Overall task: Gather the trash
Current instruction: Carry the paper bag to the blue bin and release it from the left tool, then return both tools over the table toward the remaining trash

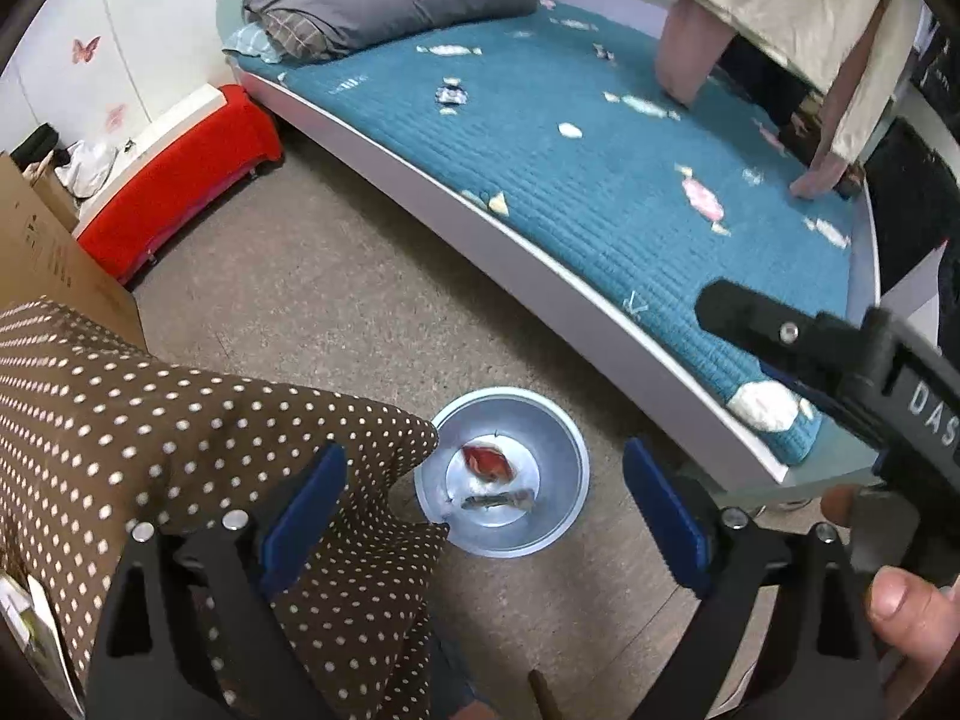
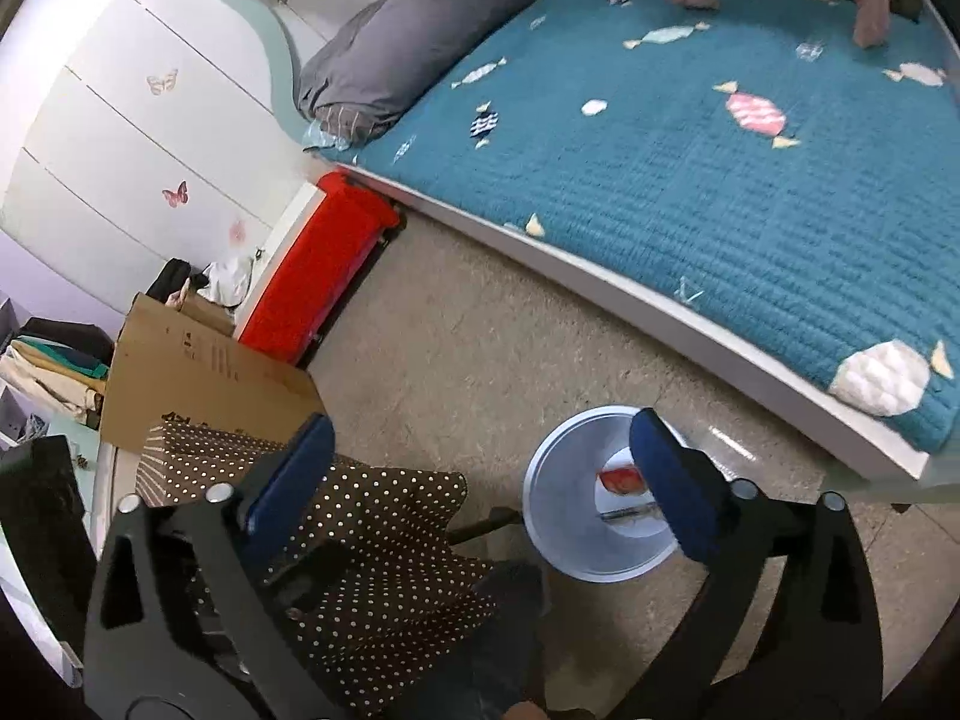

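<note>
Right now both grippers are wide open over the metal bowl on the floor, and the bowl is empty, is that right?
Not quite: the metal bowl isn't empty. The left wrist view shows a red wrapper and a grey wrapper inside. The rest holds: the left gripper and the right gripper stand open above it.

A teal quilted bedspread (image 2: pixel 720 192) with candy patches covers the bed, a grey pillow (image 2: pixel 414 36) at its head. A red storage box (image 2: pixel 324 276) and a cardboard box (image 2: pixel 198 384) sit on the floor beside it.
</note>
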Tool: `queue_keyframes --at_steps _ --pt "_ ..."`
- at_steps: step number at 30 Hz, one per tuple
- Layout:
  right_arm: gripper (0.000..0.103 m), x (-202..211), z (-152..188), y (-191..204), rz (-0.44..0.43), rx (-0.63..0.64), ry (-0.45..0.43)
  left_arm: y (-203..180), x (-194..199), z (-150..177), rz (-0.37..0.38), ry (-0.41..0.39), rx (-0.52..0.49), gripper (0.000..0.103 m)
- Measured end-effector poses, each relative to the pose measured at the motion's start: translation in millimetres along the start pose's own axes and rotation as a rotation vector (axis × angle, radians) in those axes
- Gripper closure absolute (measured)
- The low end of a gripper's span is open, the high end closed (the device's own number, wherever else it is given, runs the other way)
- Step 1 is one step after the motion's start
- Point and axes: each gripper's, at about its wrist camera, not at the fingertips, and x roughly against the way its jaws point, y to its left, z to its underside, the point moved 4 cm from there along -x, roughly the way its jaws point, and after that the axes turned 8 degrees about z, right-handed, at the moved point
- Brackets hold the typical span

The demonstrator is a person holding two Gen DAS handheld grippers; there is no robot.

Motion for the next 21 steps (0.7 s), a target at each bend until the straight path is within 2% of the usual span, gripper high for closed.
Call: queue_keyframes --at_steps 9,21 --pt "0.006 44.9 3.5 24.0 0.054 0.056 -0.085 -6.2 64.5 5.5 0.014 -0.131 -0.005 0.012" --pt "0.006 112.9 20.3 83.4 0.036 0.170 -0.183 1.0 158.1 24.7 -0.002 -0.302 0.008 0.012"
